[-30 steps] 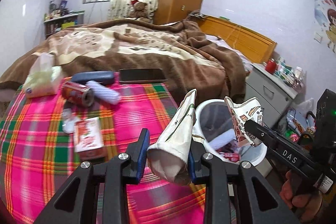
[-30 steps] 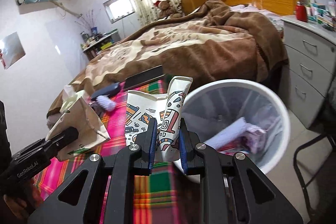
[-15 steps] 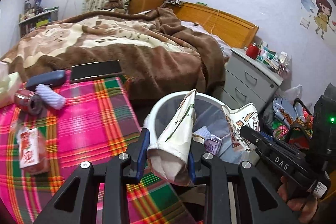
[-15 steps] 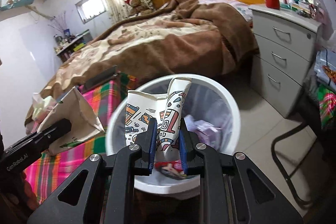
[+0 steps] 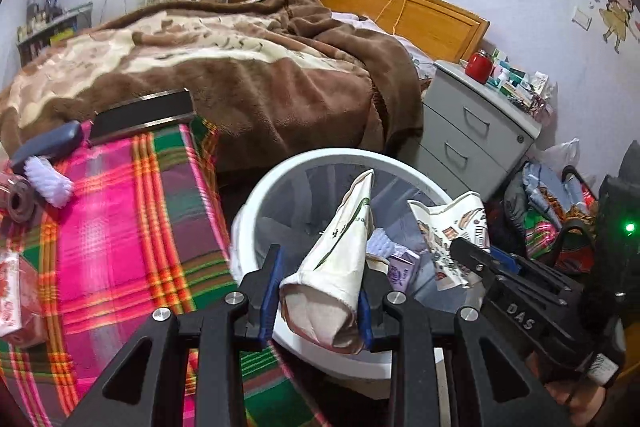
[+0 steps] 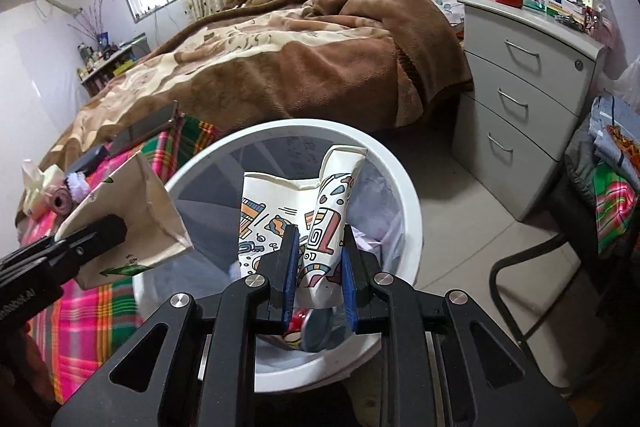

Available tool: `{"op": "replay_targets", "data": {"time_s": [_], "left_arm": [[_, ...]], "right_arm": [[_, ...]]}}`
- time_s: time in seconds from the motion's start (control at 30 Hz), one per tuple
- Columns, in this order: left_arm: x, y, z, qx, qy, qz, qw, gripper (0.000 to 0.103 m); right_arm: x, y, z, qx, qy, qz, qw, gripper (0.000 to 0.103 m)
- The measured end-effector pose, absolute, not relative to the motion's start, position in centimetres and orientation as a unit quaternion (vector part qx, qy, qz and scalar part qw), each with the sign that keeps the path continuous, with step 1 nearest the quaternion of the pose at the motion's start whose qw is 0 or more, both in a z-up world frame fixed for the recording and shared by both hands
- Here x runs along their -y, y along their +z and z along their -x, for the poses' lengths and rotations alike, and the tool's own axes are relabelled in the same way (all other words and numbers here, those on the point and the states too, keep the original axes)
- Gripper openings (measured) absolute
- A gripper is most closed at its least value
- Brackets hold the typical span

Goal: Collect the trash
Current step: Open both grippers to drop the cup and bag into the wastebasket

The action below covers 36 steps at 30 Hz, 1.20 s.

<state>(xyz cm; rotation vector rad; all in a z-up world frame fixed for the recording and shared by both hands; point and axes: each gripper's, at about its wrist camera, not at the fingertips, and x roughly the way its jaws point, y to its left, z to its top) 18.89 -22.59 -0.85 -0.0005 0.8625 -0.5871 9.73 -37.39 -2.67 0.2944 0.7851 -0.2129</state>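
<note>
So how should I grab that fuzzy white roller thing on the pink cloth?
Grip the fuzzy white roller across its middle, coming from above. It lies flat on the plaid cloth, and a dark case and a tipped can crowd its ends.

**Camera placement: two wrist fisheyes**

Left wrist view: mounted behind the left gripper (image 5: 318, 297), looking forward and steeply down along its fingers; white bin (image 5: 256, 199) close ahead, plaid cloth (image 5: 120, 227) to the claw's left.

Right wrist view: behind the right gripper (image 6: 318, 267), same downward tilt; bin (image 6: 412, 211) directly beyond the claw, drawer unit (image 6: 520, 87) farther right.

Shared: bin, bed (image 5: 240, 67), drawer unit, each other's claw.
</note>
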Motion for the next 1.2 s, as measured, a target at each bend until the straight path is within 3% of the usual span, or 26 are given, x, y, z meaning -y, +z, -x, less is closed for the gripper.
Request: {"op": "replay_targets", "data": {"time_s": [0.1,0.17,0.23,1.2], "left_arm": [[22.6,-1.2,-19.1,-0.417,-0.279,0.003,0.865,0.039],[22.5,-1.1,-19.0,-0.411,-0.282,0.003,0.867,0.050],[22.2,-0.8,-18.9,-0.409,-0.283,0.011,0.868,0.055],[13.1,2.0,-15.5,-0.372,-0.214,0.028,0.903,0.058]], "right_arm": [[37.7,-3.0,-9.9,-0.392,-0.100,-0.144,0.903,0.021],[37.7,-3.0,-9.9,-0.392,-0.109,-0.139,0.903,0.031],[37.7,-2.9,-9.8,-0.388,-0.107,-0.144,0.904,0.049],[32.3,-0.4,-9.4,-0.348,-0.056,-0.143,0.925,0.049]]}}
